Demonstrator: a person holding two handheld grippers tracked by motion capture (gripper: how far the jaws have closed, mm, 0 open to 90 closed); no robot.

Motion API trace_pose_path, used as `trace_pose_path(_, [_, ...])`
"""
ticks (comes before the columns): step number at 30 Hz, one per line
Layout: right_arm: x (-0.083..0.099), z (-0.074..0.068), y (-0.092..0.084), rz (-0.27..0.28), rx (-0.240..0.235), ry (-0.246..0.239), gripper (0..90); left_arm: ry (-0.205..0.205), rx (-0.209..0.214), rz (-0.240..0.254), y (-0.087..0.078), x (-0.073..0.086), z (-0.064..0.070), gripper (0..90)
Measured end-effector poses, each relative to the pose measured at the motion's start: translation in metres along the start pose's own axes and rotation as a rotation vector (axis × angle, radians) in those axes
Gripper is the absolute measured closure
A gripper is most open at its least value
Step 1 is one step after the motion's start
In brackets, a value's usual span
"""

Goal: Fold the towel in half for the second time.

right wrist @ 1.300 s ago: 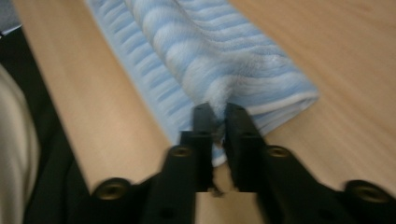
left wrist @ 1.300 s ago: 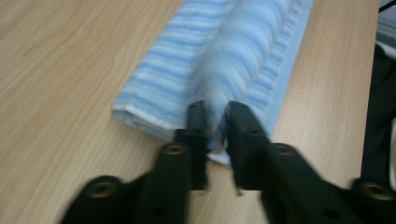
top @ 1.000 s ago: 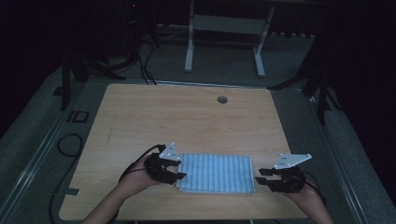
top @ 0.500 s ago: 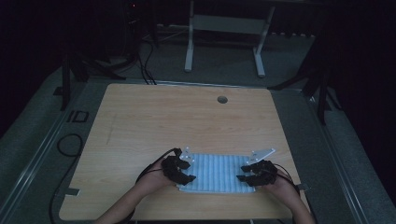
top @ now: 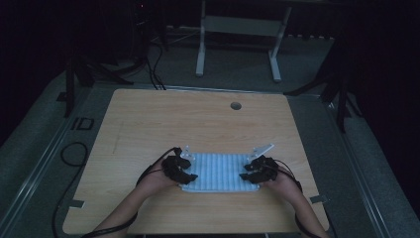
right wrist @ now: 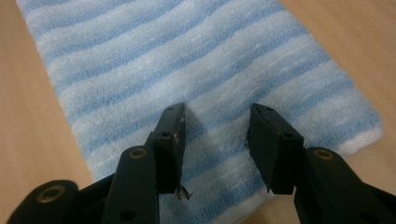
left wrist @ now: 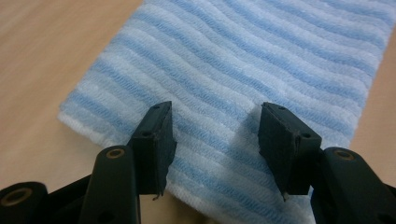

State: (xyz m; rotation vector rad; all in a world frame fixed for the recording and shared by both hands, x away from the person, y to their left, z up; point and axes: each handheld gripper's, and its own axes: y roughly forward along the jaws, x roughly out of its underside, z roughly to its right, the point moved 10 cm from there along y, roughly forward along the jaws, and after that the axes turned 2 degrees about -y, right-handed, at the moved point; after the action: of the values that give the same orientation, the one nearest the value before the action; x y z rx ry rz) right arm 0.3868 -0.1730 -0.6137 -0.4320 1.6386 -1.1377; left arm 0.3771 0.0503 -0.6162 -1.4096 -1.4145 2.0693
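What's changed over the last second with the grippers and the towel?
Both grippers closed in on the striped towel: the right gripper came in from beyond its right edge, the left gripper moved slightly down onto its left end. Both now stand open over the fabric, nothing pinched. The towel stayed flat in place.

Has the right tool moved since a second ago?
Yes. The right tool came inward from beyond the towel's right edge and is now over its right end.

Blue-and-white striped towel [top: 218, 172], light wooden table [top: 198, 119], black jaws.
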Motion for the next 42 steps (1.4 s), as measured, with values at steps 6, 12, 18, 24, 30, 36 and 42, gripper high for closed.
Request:
trace_pose_path(6, [-0.030, 0.014, 0.019, 0.007, -0.032, 0.002, 55.6, -0.030, -0.054, -0.006, -0.005, 0.003, -0.038, 45.1])
trace_pose_path(12, [-0.055, 0.032, 0.035, -0.022, -0.032, 0.003, 55.4, -0.059, -0.079, -0.042, -0.006, 0.003, -0.062, 44.7])
trace_pose_path(18, [-0.075, 0.044, 0.048, -0.053, -0.034, 0.018, 54.9, -0.084, -0.091, -0.081, -0.007, 0.001, -0.082, 44.7])
trace_pose_path(24, [-0.086, 0.055, 0.055, -0.065, -0.035, 0.042, 53.7, -0.097, -0.096, -0.088, -0.006, -0.001, -0.089, 44.6])
trace_pose_path(30, [-0.088, 0.056, 0.056, -0.053, -0.033, 0.058, 51.2, -0.106, -0.088, -0.080, -0.007, -0.001, -0.092, 44.7])
trace_pose_path(36, [-0.091, 0.048, 0.046, -0.023, -0.028, 0.022, 46.1, -0.121, -0.094, -0.036, -0.016, -0.006, -0.088, 40.6])
trace_pose_path(42, [-0.097, 0.036, 0.040, 0.024, -0.054, 0.019, 26.5, -0.169, -0.081, 0.001, -0.022, -0.011, -0.080, 21.4])
